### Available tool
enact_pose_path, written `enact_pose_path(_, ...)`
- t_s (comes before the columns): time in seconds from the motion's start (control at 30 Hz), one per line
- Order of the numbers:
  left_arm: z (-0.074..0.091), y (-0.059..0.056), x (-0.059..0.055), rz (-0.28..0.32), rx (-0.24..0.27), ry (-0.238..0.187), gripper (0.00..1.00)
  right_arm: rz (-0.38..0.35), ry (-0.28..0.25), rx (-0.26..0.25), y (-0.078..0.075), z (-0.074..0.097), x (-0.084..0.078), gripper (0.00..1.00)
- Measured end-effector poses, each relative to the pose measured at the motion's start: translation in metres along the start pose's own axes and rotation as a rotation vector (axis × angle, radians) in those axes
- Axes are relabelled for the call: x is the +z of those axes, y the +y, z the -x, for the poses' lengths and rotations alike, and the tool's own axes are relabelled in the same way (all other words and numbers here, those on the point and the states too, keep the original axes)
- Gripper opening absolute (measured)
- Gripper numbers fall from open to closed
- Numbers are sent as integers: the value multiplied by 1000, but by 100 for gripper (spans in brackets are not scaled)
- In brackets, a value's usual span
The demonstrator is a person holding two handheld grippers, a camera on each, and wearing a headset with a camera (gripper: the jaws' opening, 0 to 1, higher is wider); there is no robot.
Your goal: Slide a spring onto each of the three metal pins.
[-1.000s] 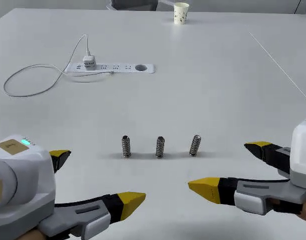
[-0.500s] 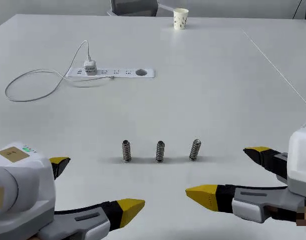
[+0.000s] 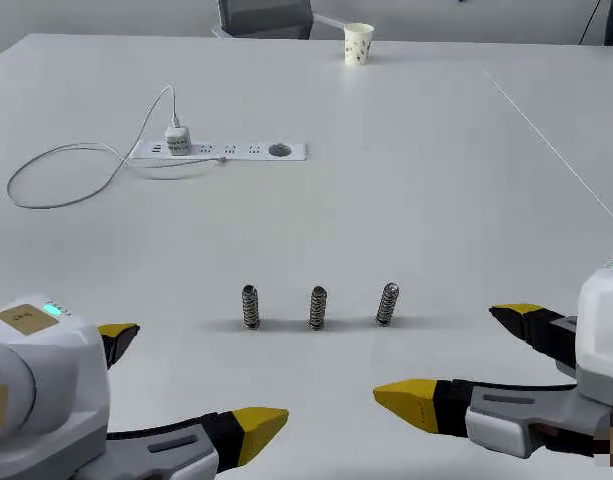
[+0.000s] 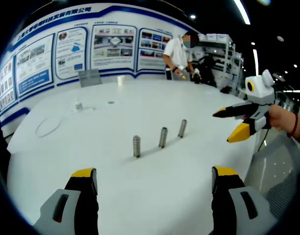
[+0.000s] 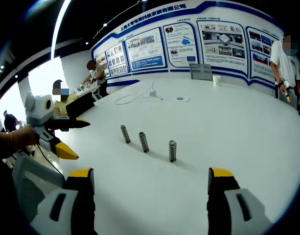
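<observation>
Springs (image 3: 318, 308), three, set upright in a row at mid-table (image 3: 436, 180), pins not discernible within, well apart from left gripper (image 3: 191, 380) and right gripper (image 3: 451, 355), both spread wide and empty; toppling is risked if brushed by a jaw.

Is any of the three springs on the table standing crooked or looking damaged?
The right spring leans slightly, its top toward the right, while the middle spring and the left spring stand upright. No damage is visible. The left gripper and the right gripper are open, apart from them.
</observation>
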State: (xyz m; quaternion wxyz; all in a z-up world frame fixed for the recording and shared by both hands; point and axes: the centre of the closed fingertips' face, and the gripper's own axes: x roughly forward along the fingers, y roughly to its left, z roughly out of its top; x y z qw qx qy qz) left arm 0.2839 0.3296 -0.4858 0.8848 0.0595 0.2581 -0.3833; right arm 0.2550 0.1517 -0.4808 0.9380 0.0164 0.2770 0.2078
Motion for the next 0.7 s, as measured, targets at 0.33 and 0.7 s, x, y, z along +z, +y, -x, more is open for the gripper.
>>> enact_pose_path(0.33, 1, 0, -1, 3, 2, 2, 98, 6, 5, 12, 4, -1, -2, 98)
enact_pose_path(0.7, 1, 0, -1, 6, 5, -1, 98, -6, 4, 5, 3, 0, -4, 97)
